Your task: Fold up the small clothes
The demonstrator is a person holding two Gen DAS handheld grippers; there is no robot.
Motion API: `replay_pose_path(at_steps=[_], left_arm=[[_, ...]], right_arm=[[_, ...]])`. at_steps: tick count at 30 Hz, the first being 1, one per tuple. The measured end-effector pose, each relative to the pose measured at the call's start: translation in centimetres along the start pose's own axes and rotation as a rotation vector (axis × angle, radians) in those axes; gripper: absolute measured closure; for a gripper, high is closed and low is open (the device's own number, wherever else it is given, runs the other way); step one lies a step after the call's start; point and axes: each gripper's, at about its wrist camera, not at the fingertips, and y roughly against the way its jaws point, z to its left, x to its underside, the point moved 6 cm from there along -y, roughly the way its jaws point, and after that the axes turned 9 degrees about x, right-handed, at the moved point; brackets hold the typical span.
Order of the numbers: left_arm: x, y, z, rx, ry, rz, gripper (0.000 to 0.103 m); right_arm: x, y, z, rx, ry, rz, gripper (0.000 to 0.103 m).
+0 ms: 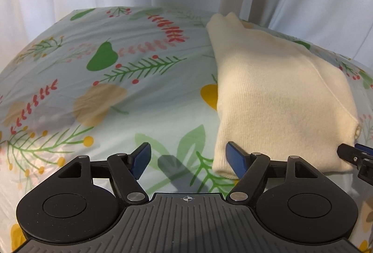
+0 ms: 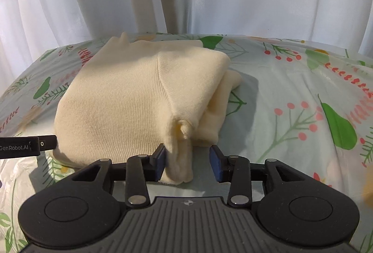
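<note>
cream ribbed-knit folded garment (image 2: pixel 130 99): soft, light, floppy; pinch 6 o'clock hem | left gripper (image 1: pixel 187 159) released | right gripper (image 2: pixel 187 163) released, straddling hem

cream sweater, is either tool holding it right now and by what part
Nothing is held. Both tools are open: the left tool sits beside the cream sweater, and the right tool straddles its near corner without clamping.
</note>
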Motion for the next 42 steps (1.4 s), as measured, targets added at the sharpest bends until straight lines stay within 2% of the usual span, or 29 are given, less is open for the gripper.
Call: replay_pose_path(at_steps=[2,4,6,8,9,10,13,17,20,23,25,31,37,42], left_arm=[[0.2,0.1,0.2,-0.019,-0.034,0.011,0.023],[0.4,0.4,0.4,-0.038,-0.061,0.019,0.023],[1.0,0.7,0.5,-0.051,-0.086,0.048,0.022],[2.1,0.8,0.4,-0.043,-0.109,0.113,0.022],[2.5,1.0,0.2,-0.036,-0.111,0.121,0.022],[2.8,1.3,0.0,-0.027,-0.113,0.121,0.022],[3.3,2.7,-1.0,-0.003,-0.127,0.104,0.018],[2.9,4.5,-2.2,0.0,-0.17,0.064,0.01],[2.3,5.2,-2.7,0.008,-0.18,0.043,0.009],[1.9,5.3,-2.7,0.03,-0.161,0.054,0.008],[1.9,5.2,-2.8,0.028,-0.16,0.071,0.008],[1.8,4.8,-3.0,-0.038,-0.207,0.115,0.008],[1.9,4.9,-3.4,0.035,-0.174,0.141,0.008],[1.7,4.8,-3.2,0.01,-0.173,0.143,0.008]], right_arm=[[0.2,0.7,-0.4,0.027,0.007,0.011,0.06],[0.5,1.2,-0.3,0.079,0.042,0.039,0.049],[0.9,1.9,0.0,0.109,0.063,0.092,0.046],[1.7,2.7,0.4,0.087,0.08,0.146,0.039],[2.1,3.2,0.7,0.065,0.086,0.16,0.027],[2.5,3.9,1.0,0.038,0.086,0.166,0.017],[3.8,5.7,1.7,-0.037,0.076,0.154,0.004],[4.7,6.5,2.0,-0.049,0.055,0.188,0.004],[4.4,6.5,1.9,0.046,0.03,0.268,0.004],[4.3,6.3,1.9,0.044,0.041,0.347,0.004],[4.1,6.6,1.8,0.042,0.018,0.347,0.004],[2.9,6.9,1.8,0.076,-0.034,0.333,0.004],[2.1,6.9,2.4,0.111,-0.006,0.32,0.004],[1.6,6.9,3.0,0.113,0.008,0.32,0.004]])
